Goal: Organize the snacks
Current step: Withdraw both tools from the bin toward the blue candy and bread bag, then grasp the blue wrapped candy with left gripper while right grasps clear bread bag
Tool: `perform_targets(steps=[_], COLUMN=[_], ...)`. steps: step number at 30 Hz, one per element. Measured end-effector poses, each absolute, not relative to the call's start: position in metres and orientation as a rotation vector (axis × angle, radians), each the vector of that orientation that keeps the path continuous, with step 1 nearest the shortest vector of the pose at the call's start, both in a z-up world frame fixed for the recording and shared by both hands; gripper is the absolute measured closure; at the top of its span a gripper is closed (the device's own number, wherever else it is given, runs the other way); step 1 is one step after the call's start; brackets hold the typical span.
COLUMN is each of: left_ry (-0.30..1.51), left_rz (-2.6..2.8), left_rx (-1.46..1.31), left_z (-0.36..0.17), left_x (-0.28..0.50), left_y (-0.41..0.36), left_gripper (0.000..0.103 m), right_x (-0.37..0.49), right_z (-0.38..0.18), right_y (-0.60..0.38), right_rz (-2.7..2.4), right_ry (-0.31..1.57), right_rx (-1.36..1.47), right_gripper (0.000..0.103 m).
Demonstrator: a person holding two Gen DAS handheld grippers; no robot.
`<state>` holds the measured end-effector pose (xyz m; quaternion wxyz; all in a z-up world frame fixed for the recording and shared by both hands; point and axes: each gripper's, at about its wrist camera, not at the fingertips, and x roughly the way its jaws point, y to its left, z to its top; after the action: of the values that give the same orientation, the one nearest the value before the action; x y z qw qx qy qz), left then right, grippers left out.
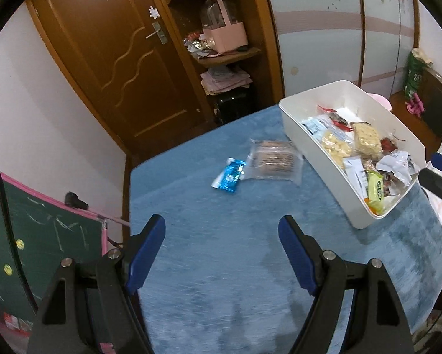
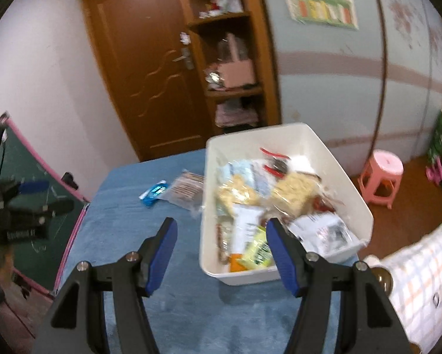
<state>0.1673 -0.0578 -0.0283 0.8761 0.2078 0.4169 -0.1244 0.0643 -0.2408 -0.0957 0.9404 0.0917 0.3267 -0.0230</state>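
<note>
Two snacks are not in the white bin [image 1: 310,135] yet: a small blue packet [image 1: 229,174] and a clear bag of brown biscuits [image 1: 275,159] lie touching on the blue surface [image 1: 221,265], just beside the bin. I think the blue packet is the easy one to pick next; come down over it and pinch its middle. The left tool [image 1: 221,253] is wide open, holds nothing and tips down at the surface. The right tool [image 2: 218,253] is open and empty too, pointing at the bin's near end
</note>
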Motion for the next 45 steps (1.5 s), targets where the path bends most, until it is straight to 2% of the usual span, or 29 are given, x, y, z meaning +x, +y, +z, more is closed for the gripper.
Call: perform_targets(steps=[7, 9, 11, 14, 15, 21, 25, 31, 43, 45], left_ry=[0.842, 0.838, 0.824, 0.774, 0.759, 0.855, 1.004, 1.076, 1.178, 1.187], left_rz=[-0.253, -0.257, -0.267, -0.266, -0.268, -0.412, -0.515, -0.600, -0.671, -0.678], left_rx=[0.524, 0.545, 0.576, 0.658, 0.686, 0.721, 0.701, 0.693, 0.617, 0.592], left_z=[-0.004, 0.001, 0.005, 0.005, 0.001, -0.054, -0.113, -0.176, -0.233, -0.240], left_x=[0.200, 0.212, 0.227, 0.248, 0.258, 0.316, 0.350, 0.366, 0.391, 0.395], left_y=[-0.052, -0.054, -0.058, -0.064, -0.067, -0.079, -0.084, -0.098, -0.101, -0.098], left_gripper=[0.025, 0.024, 0.024, 0.020, 0.015, 0.014, 0.014, 0.014, 0.015, 0.019], right_x=[0.104, 0.124, 0.150, 0.186, 0.198, 0.284, 0.311, 0.338, 0.360, 0.362], right_z=[-0.063, -0.053, -0.042, -0.032, -0.033, -0.081, -0.121, -0.154, -0.190, -0.197], right_y=[-0.199, -0.193, -0.188, -0.178, -0.175, -0.169, -0.161, -0.162, -0.148, -0.144], right_rz=[0.056, 0.072, 0.134, 0.202, 0.213, 0.326, 0.376, 0.466, 0.565, 0.572], right_ry=[0.660, 0.669, 0.683, 0.673, 0.682, 0.891, 0.960, 1.034, 1.114, 1.138], right_rx=[-0.021, -0.085, -0.146, -0.286, -0.336, -0.440, -0.528, -0.541, -0.601, -0.614], right_gripper=[0.040, 0.035, 0.023, 0.019, 0.017, 0.014, 0.014, 0.014, 0.014, 0.014])
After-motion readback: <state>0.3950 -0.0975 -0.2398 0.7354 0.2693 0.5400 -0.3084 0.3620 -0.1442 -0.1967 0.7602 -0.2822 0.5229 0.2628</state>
